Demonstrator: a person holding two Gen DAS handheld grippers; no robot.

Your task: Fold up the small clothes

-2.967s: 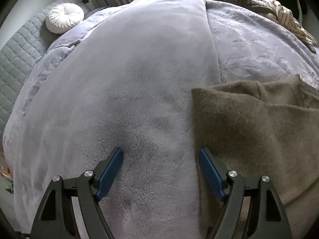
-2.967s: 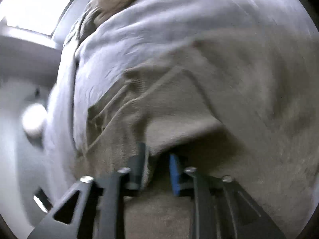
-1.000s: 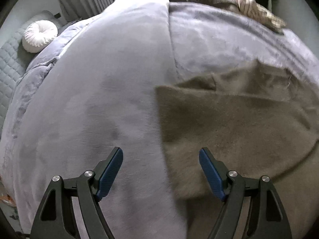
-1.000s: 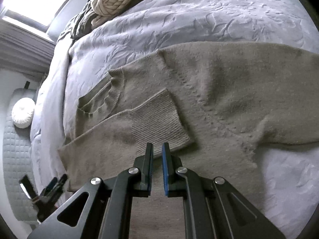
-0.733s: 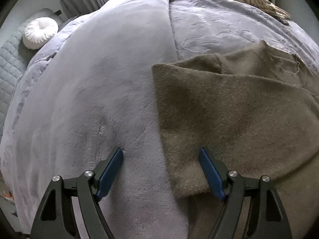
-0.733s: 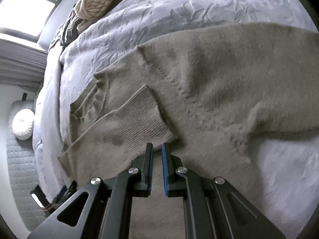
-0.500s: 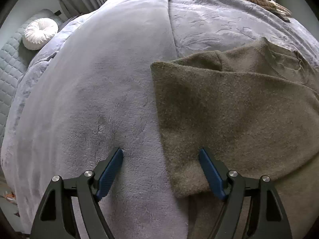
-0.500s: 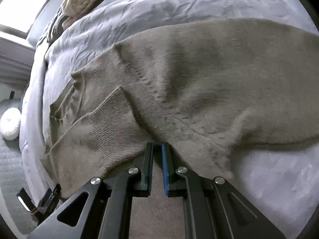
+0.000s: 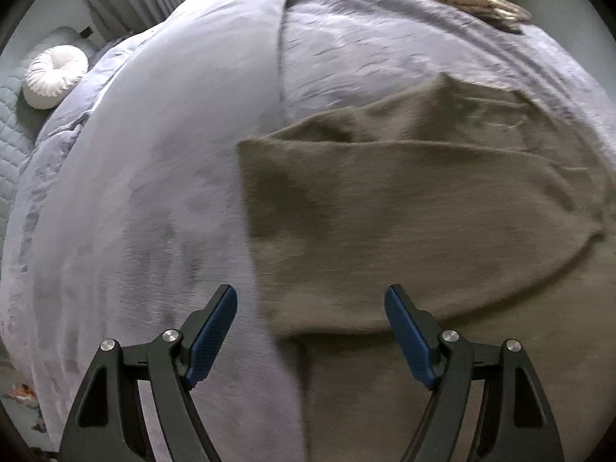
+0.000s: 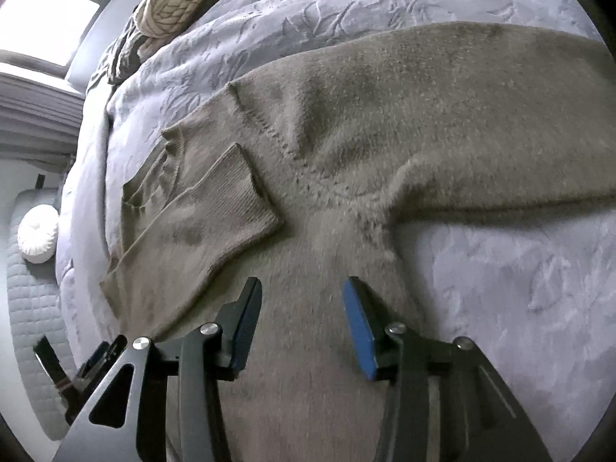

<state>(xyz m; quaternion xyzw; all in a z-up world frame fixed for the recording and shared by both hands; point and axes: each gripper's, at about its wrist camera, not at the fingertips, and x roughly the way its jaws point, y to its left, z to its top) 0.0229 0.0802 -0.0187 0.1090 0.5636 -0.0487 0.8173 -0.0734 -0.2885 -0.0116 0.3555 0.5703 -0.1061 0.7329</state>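
- Left gripper (image 9: 310, 331) spread wide, empty, above folded sweater (image 9: 404, 223) edge
- Right gripper (image 10: 302, 321) parted, empty, over sweater (image 10: 385, 123) on bedspread (image 10: 519, 281)

A home bedroom. A wide bed (image 9: 161, 192) covered in a grey-lilac blanket fills the view, with a round white cushion (image 9: 54, 77) near a quilted headboard (image 9: 11, 146), a window (image 10: 57, 4), and spare clothes heaped (image 10: 173, 11) at the far edge.
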